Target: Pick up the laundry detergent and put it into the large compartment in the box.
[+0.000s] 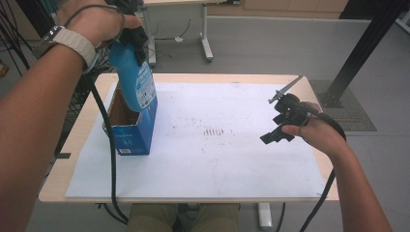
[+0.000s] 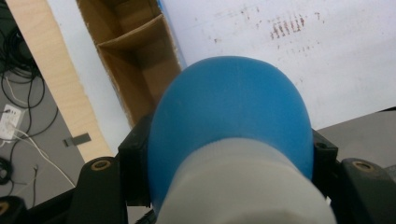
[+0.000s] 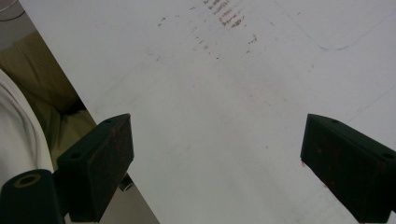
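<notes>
At upper left of the high view, the left gripper (image 1: 129,36) clamps a blue bottle (image 1: 135,79) by its neck, base lowered into an open blue cardboard box (image 1: 131,130), probably to pack it. Label text is unreadable. At right, the right gripper (image 1: 278,126) hovers open above the white counter (image 1: 217,159).

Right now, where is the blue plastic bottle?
In the high view the blue plastic bottle is at the table's left, clamped by the left gripper, its base partly inside the open blue cardboard box.
</notes>
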Available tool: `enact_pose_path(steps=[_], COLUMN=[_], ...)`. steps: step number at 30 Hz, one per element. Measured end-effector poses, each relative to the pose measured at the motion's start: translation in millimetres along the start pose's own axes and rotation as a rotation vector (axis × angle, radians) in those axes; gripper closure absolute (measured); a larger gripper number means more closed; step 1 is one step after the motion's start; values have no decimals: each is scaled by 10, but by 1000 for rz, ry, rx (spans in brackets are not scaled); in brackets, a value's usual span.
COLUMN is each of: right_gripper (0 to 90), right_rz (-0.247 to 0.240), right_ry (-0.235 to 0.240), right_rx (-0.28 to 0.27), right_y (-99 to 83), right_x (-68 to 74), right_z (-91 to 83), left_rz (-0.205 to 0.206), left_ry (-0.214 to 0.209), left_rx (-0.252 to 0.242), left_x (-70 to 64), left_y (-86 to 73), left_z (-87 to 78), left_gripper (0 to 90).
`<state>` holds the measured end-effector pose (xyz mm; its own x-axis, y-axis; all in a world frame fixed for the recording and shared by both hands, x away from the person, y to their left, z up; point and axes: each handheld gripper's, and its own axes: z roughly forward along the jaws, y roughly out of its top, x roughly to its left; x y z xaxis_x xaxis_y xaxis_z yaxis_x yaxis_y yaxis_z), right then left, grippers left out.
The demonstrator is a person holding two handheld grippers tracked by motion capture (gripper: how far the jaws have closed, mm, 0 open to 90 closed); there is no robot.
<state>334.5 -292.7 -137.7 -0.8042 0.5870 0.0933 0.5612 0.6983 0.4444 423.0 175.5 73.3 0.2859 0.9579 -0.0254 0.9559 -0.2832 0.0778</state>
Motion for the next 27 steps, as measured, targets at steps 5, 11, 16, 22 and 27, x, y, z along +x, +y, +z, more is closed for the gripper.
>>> enact_pose_path(steps=[5, 11, 16, 22, 27], right_gripper=[94, 94, 94, 94, 94], right_rz=[-7, -12, -18, -29, -32], right_ry=[3, 10, 18, 26, 29], right_rx=[-5, -5, -5, -2, -2], right_y=[-7, -6, 12, 40, 47], right_x=[-24, -57, -91, -136, -151], right_z=[-9, 8, 28, 57, 62], left_rz=[-36, -89, -111, -145, -159], left_ry=[-9, 3, 14, 18, 22], left_rx=[-1, 0, 2, 1, 0], left_x=[90, 153, 186, 232, 262], left_y=[-15, -21, -21, -24, -27], left_z=[3, 11, 9, 33, 50], left_gripper=[375, 375, 375, 375, 375])
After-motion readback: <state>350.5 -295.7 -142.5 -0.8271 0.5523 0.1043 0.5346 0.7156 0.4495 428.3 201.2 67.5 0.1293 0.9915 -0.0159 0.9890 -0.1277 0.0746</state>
